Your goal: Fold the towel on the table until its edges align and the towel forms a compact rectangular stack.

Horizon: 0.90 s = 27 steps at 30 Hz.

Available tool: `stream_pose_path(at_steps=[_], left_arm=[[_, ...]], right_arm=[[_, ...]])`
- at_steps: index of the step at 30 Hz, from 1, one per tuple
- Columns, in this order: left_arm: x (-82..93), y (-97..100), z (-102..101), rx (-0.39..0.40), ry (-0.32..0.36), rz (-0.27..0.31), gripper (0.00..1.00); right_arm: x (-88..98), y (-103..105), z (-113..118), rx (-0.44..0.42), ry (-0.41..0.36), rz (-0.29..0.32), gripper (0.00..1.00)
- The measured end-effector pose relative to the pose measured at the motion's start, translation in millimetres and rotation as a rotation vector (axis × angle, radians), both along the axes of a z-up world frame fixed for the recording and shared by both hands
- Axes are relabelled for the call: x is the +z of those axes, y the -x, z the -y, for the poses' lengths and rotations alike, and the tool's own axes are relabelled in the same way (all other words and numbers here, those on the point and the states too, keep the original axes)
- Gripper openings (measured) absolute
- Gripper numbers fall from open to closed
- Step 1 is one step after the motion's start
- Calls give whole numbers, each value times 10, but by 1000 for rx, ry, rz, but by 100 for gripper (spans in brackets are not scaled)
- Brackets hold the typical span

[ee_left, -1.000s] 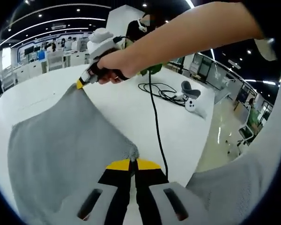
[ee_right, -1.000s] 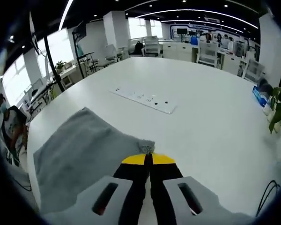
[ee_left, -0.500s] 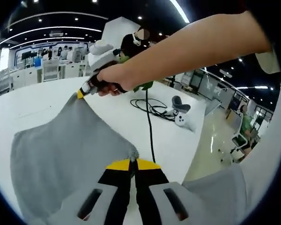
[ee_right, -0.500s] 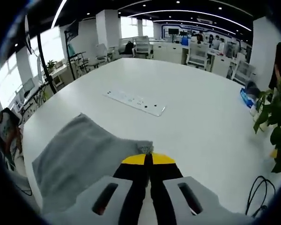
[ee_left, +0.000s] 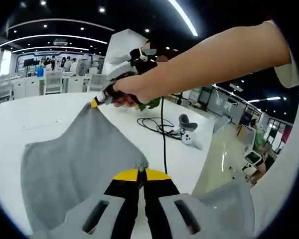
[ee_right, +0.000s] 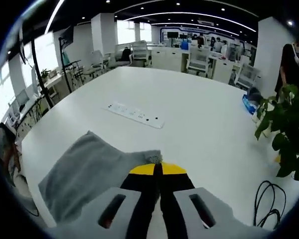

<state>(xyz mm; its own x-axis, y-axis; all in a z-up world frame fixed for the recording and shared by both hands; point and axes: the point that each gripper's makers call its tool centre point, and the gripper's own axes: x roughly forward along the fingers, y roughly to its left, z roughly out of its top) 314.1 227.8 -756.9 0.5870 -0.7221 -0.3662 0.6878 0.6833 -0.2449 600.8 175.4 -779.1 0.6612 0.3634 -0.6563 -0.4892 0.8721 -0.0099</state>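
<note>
A grey towel (ee_left: pixel 74 154) hangs spread above the white table (ee_left: pixel 20 109), held up by two corners. My left gripper (ee_left: pixel 141 172) is shut on the near corner, which bunches at its yellow tips. In the left gripper view the right gripper (ee_left: pixel 95 102), held in a person's hand, pinches the far corner. In the right gripper view my right gripper (ee_right: pixel 156 167) is shut on a corner of the towel (ee_right: pixel 89 172), which drapes down to the left over the table (ee_right: pixel 189 114).
A white power strip (ee_right: pixel 133 114) lies on the table beyond the towel. A black cable (ee_left: pixel 162 124) and a small white and grey device (ee_left: pixel 187 134) lie to the right. A potted plant (ee_right: pixel 284 129) stands at the right. The table edge (ee_left: pixel 204 164) is close by.
Both grippers have lifted, carrying the towel corners higher above the table. The views have shifted: the power strip sits lower and the plant has come further into view.
</note>
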Motion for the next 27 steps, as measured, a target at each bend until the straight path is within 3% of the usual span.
stream_pose_path(at_steps=[12,18,27], left_arm=[[214,-33,-359,75,45,53,2],[246,-53,-578,113,57,72,2],[219,-23,-840,154,77,75,2]], right_arm=[[165,8,-318,-44,-30,12,0],[288,-37,-529,-80,-91,6,0],[353,-106,-816,-59,-99,13,0]])
